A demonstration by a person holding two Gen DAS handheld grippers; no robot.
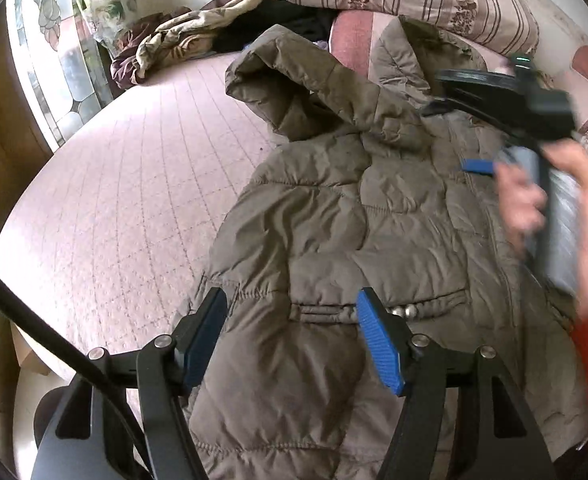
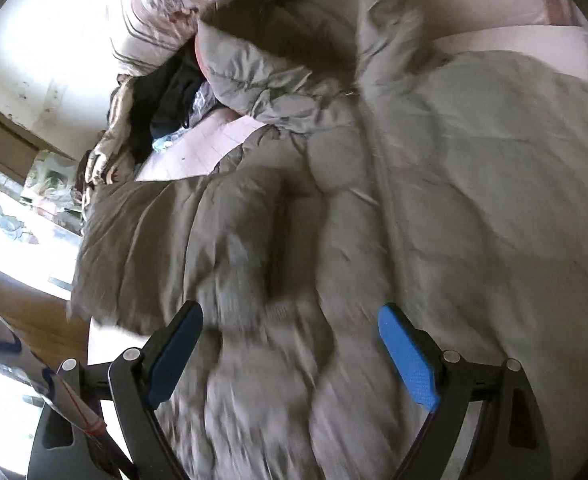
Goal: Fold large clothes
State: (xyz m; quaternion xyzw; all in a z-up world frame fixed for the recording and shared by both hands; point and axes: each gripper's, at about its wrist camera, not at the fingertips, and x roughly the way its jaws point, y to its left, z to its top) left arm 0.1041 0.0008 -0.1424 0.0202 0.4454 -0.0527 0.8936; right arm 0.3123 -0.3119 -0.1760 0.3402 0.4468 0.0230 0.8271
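That puffy olive-brown quilted jacket [image 1: 358, 216] looks bulky, slippery; I'd pinch its hem. Left gripper [image 1: 294, 340] and right gripper [image 2: 289, 352] both gape, empty.

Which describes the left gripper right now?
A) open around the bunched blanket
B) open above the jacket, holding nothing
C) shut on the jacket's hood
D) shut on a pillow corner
B: in the left wrist view the left gripper has its blue pads spread wide apart, with the brown puffer jacket lying spread on the bed between and beyond them, and no fabric pinched.
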